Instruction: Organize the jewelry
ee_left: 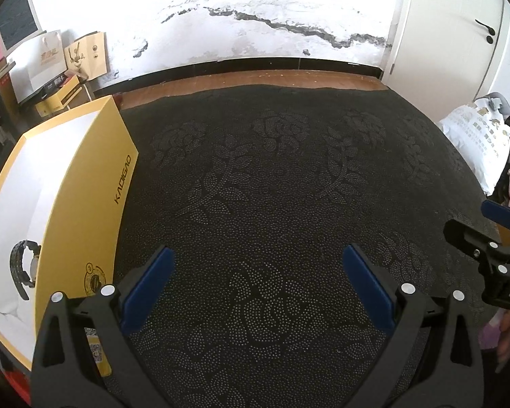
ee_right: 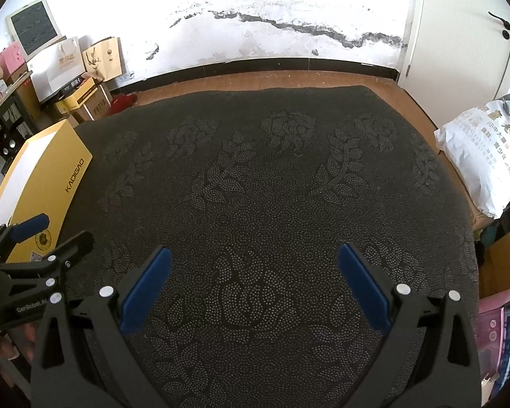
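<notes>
Both tongs hang over a dark cloth (ee_left: 255,176) stippled with pale dotted flower patterns; it covers the whole work surface.

Left gripper (ee_left: 258,255): released, its blue pads (ee_left: 146,289) spread wide, only bare cloth between them. Nothing held.

Right gripper (ee_right: 255,255): likewise released, blue pads (ee_right: 144,287) wide apart over bare cloth, nothing held. From the left wrist view its black frame shows at the far right edge, well clear of the left tongs.

Just left of the left tongs sits a yellow box (ee_left: 85,183), open at the top, white lining inside, "KADIGAO" printed along the side facing the cloth. Its near corner lies right beside the left finger; whether they touch, cannot tell. Inside the box, toward its near end, a dark-banded watch (ee_left: 25,268) lies on the white lining. No other jewelry visible on the cloth.

From the right wrist view the same box lies far to the left, past the left gripper, whose upper finger crosses in front of the box's round emblem.

Ahead of both tongs: far edge of the cloth, a strip of brown floor (ee_right: 255,81), then a white wall (ee_right: 272,27) with a dark cracked, peeling line. Ahead and left, paper bags (ee_right: 102,56) and cartons stacked by a monitor (ee_right: 34,25). Ahead and right, a white door (ee_right: 459,34) with a black handle. Right of the right tongs, a white printed sack (ee_right: 476,156).
</notes>
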{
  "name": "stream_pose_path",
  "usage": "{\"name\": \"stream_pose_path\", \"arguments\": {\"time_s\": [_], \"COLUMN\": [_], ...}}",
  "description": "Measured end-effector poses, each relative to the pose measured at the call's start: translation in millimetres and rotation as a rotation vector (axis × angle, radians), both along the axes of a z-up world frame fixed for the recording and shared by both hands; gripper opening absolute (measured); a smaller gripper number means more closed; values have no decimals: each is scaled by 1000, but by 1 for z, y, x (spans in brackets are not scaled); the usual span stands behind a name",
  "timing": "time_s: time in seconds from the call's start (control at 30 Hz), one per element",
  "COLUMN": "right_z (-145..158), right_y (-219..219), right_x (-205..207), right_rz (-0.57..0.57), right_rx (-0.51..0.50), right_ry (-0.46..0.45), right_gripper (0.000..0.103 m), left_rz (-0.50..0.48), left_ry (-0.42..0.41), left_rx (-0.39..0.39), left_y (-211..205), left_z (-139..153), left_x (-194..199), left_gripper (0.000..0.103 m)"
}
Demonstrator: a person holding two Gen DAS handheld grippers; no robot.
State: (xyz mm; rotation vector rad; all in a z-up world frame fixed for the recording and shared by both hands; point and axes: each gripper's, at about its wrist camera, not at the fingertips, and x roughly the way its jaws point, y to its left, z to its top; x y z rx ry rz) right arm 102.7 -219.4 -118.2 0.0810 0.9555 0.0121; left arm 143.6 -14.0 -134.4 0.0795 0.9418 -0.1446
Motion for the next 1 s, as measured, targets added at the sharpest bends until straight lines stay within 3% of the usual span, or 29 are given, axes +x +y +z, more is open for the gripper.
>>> {"name": "stream_pose_path", "arguments": {"time_s": [1.0], "right_z": [-2], "right_y": [1], "right_x": [0], "right_rz": [6], "right_rx": [-5], "right_ry": [2], "right_gripper": [95], "left_rz": [16], "left_ry": [9], "left_rx": [-1], "left_y": [3], "left_z": [-4], "left_x": [5], "left_gripper": [97]}}
